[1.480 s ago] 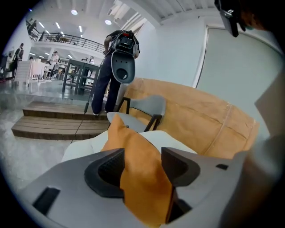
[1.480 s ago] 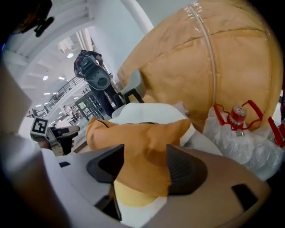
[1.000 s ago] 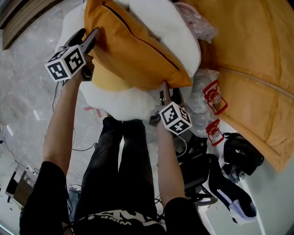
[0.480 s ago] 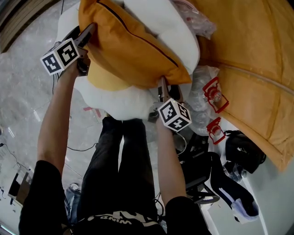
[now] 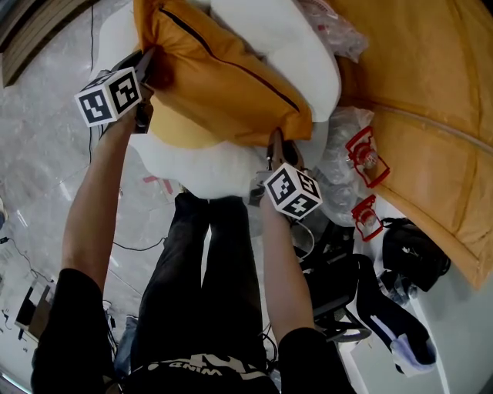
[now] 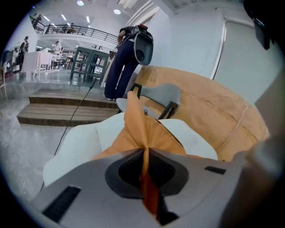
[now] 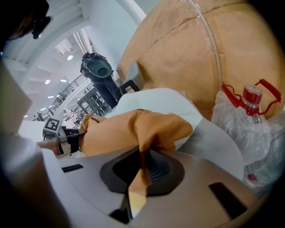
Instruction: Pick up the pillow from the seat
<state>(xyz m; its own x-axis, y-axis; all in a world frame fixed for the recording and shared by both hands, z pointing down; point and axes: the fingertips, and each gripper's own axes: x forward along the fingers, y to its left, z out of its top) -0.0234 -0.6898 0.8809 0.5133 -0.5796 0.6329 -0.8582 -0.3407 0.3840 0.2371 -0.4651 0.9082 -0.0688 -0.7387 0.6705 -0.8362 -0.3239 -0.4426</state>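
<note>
Tongs of the left gripper [image 5: 148, 63] and right gripper [image 5: 274, 146] had just snapped together, each clamped on a corner fold of the orange fabric pillow with dark zip [image 5: 223, 77]. It lay on the white padded seat [image 5: 192, 165]. Grip looked set, lift likely next. Count: one pillow, two grippers, two red-capped clear bottles [image 5: 363, 160] right of the seat.

Light is bright and even in all three views. Ceiling lamps [image 6: 116, 11] glow in the left gripper view, and the pale floor [image 5: 38, 115] shines softly. Edges bend and corners darken; the nearest parts are blurred.
</note>
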